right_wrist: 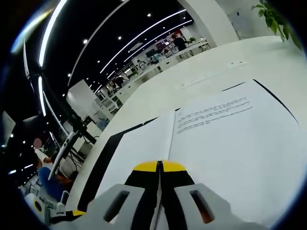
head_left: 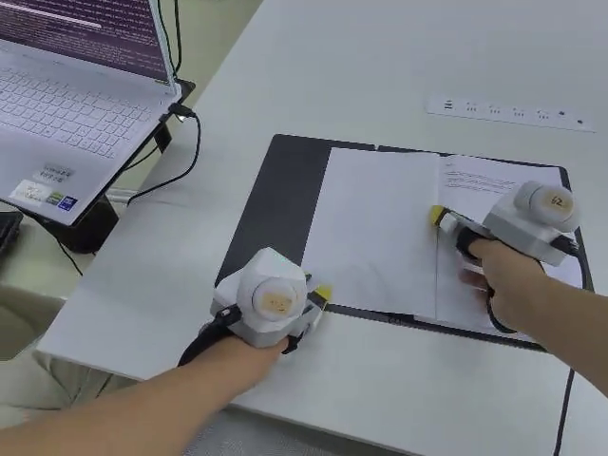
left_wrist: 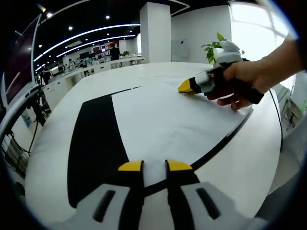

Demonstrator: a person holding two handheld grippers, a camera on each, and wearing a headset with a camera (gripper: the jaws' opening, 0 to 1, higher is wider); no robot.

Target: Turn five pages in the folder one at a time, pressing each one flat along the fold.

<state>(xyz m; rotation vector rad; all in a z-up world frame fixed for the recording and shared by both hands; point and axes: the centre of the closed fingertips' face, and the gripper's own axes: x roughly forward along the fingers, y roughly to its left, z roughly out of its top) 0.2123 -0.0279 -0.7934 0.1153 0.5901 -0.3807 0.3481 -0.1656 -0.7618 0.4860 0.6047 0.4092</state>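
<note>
A black folder (head_left: 275,190) lies open on the white table. On its left half lies a blank white page (head_left: 375,228); the page on the right half (head_left: 484,176) carries a few printed lines. My right gripper (head_left: 438,216) is shut, and its yellow tips rest on the fold between the two pages (right_wrist: 159,166). The left gripper (head_left: 321,294) sits at the folder's near edge, low over the blank page's bottom corner. Its jaws stand a little apart (left_wrist: 154,166) with nothing gripped. In the left gripper view the right gripper (left_wrist: 185,86) shows across the page.
An open white laptop (head_left: 76,85) on a black stand sits at the far left, with black cables (head_left: 185,152) trailing toward the folder. A white power strip (head_left: 513,112) lies beyond the folder. The table's near edge (head_left: 142,366) runs just under my left hand.
</note>
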